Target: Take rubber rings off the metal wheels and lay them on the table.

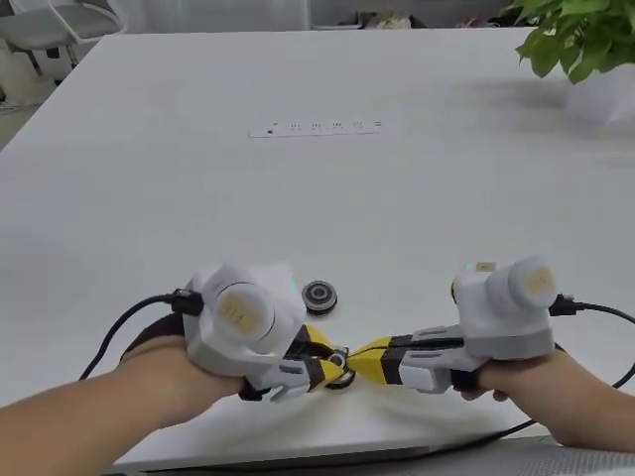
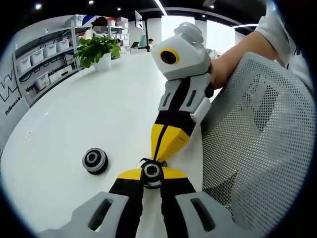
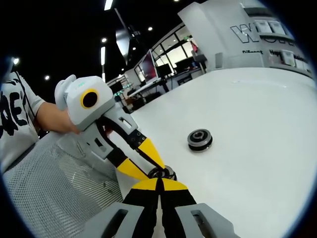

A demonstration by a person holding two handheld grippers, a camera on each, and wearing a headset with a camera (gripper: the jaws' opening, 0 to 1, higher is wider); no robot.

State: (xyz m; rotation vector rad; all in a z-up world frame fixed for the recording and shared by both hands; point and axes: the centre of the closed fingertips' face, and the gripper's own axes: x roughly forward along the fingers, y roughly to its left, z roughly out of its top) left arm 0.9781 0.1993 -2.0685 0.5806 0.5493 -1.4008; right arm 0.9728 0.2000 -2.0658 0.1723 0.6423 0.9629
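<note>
Left gripper (image 2: 151, 174) clamps the round rubber-rimmed wheel (image 2: 151, 170); right gripper (image 3: 159, 182) jaws closed against it

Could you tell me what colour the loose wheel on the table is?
Black wheel with silvery metal rings at its centre; clearest in the left gripper view.

- Large letters beginning "WO", cut off, on the white wall (image 3: 247, 32) beyond the table (image 3: 257, 114); the smaller line beneath is too blurred to read.
- Dark partial letters, perhaps "DE", on the person's shirt (image 3: 17, 111) at the table's near side.

White table (image 1: 298, 198), wheel (image 1: 319, 295), power strip (image 1: 316, 127)
</note>
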